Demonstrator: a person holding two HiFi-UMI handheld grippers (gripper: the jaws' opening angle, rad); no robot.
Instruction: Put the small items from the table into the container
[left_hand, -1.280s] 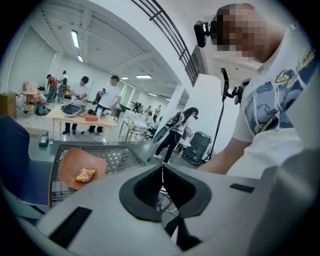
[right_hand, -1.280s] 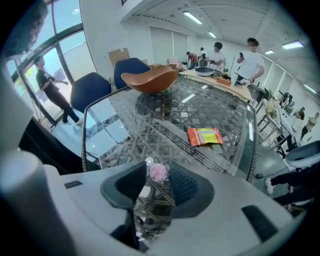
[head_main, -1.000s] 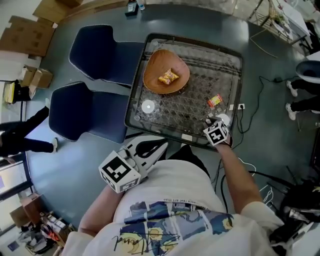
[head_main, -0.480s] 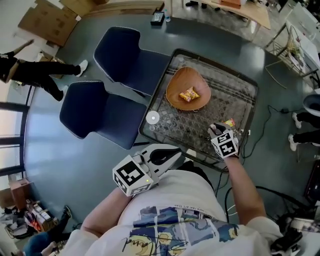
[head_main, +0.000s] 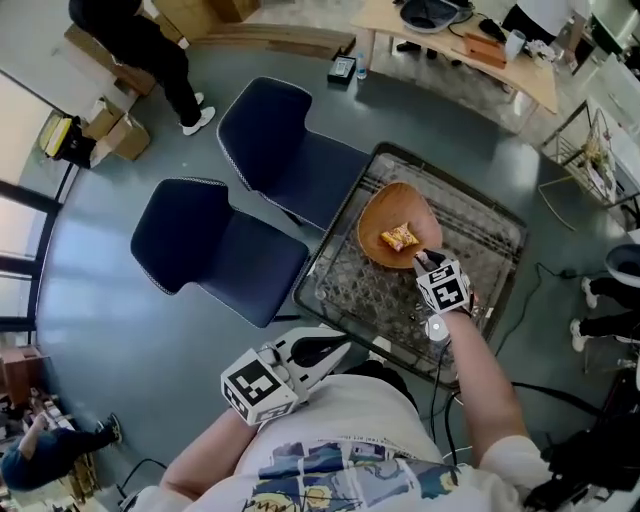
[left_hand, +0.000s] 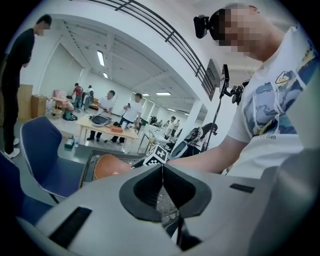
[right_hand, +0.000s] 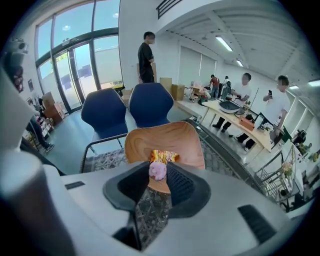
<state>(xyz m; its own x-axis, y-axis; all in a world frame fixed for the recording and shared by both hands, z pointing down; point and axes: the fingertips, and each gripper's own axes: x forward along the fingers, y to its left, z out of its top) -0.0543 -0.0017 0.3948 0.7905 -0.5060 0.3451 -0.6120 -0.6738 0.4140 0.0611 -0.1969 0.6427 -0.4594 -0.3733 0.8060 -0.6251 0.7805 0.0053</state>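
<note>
Across the tabletop, the right gripper has travelled from the near corner up to the rim of the wooden bowl since a second ago. The left gripper waits off the near edge by the person's waist, its jaws pressed together on nothing. An orange snack packet already lies in the bowl.

The right gripper's jaws stand partly closed, pinching a small pink piece at their tips, just over the bowl. It looks like a wrapped sweet, though it's too small to be sure: light, perhaps soft, best held across its middle as now.

Only the right gripper view shows that piece; from the head view the gripper's marker cube hides it.
</note>
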